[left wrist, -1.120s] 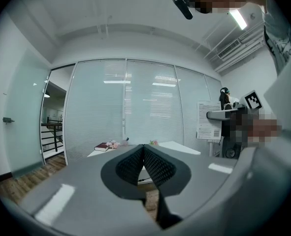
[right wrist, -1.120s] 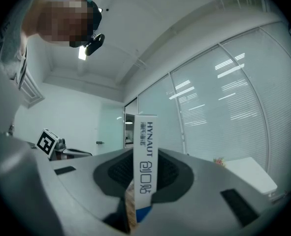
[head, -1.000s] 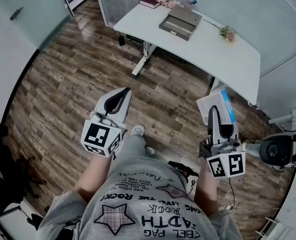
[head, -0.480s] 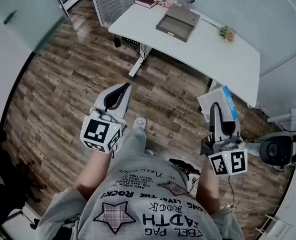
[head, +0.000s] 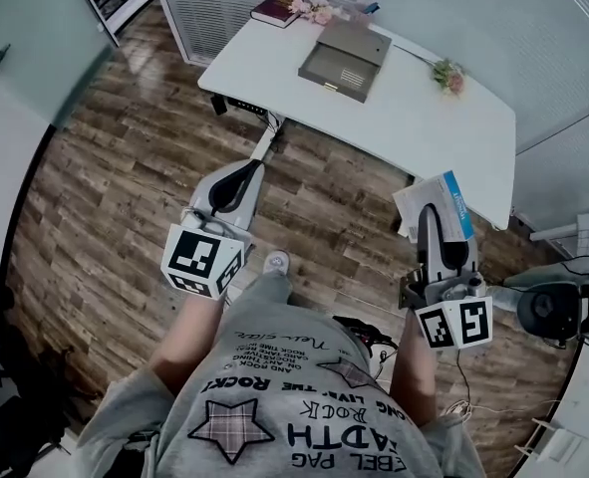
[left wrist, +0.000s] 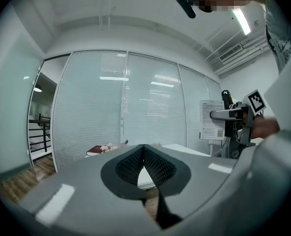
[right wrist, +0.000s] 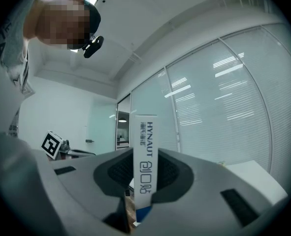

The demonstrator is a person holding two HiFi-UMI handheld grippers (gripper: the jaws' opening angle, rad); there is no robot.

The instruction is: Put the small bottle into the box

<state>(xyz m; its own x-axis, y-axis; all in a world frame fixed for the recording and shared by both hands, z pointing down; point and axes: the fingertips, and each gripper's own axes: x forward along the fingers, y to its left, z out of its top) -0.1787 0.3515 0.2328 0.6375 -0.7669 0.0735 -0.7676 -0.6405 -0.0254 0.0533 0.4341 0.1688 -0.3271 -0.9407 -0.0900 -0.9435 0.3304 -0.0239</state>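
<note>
The biggest change is in the whole view: over the last second the white desk (head: 443,127) has slid down and nearer in the head view, with less wooden floor (head: 105,167) between it and me. I read that as the person walking toward it. So this is an approach and no placing has started.

On the desk, the shallow grey box (head: 344,58) lies open side up near the far edge, and it too is closer than before. A dark book (head: 274,8) and a sprig of flowers (head: 312,10) lie beyond it. I take the grey box for the target.

The flat white-and-blue carton (right wrist: 146,151) has not shifted in the grip. The right gripper (right wrist: 145,173) stays clamped on its narrow sides, with the carton standing up out of the jaws and pointing at the desk.

The left gripper (left wrist: 144,154) remains closed tight, pad against pad, with nothing between them. It is held out level toward the desk.

I cannot find the small bottle in any view, on the desk or in either gripper. My guess is that the approach has to finish before it comes into sight.
</note>
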